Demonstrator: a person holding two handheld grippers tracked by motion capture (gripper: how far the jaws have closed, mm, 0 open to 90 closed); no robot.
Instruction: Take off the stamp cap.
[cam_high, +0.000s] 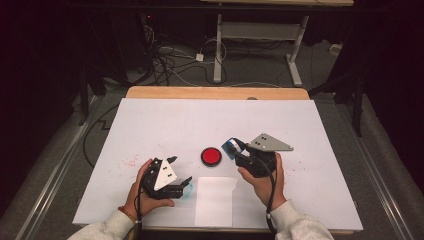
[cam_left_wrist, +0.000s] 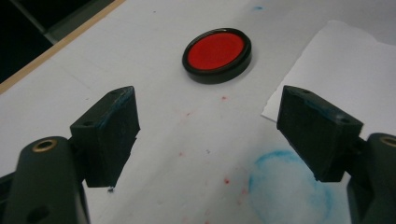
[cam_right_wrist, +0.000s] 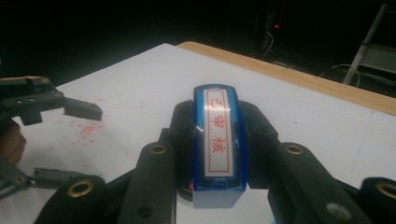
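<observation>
**Stamp gripped, ink pad just ahead**

High view: right gripper (cam_high: 234, 148) clenched on the blue stamp (cam_high: 231, 145), just beside the red ink pad (cam_high: 211, 156); left gripper (cam_high: 179, 172) released, near the paper slip (cam_high: 215, 200). Likely step — inking; next, stamp face lowered squarely onto the pad.

Left gripper view: jaws wide apart, nothing between — pad ahead, blue smudge (cam_left_wrist: 289, 189) below.

Right gripper view: stamp label legible, printing face hidden under the jaws.
</observation>
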